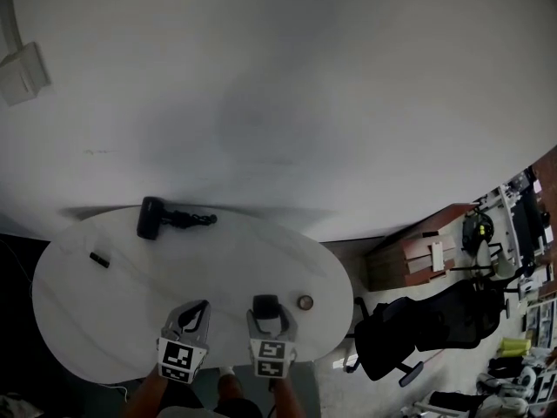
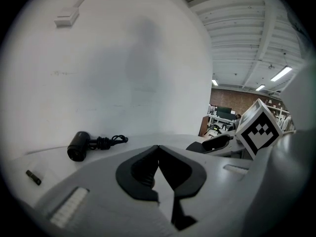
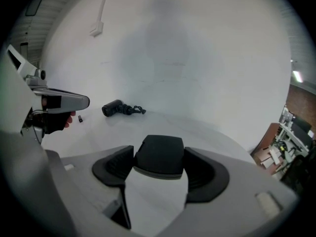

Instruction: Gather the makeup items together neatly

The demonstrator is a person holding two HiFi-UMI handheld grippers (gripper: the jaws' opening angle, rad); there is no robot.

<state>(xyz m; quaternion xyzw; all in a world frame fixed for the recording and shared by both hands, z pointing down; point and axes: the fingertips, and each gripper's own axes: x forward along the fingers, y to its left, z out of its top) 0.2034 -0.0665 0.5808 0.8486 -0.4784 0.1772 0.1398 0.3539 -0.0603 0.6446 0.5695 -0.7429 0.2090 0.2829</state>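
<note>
At the table's six o'clock edge, my right claw is clamping a black compact; my left claw, at its nine o'clock, is hanging closed.

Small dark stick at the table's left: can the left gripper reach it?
Probably yes: the left gripper is empty, jaws together, with only bare table between it and the stick.

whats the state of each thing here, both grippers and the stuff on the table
left gripper: shut, nothing in it
right gripper: shut on the black case
black case: held between the jaws
hair dryer: lying on its side, cord bunched up
small dark stick: lying flat, free
small round pot: on the table, free
</note>
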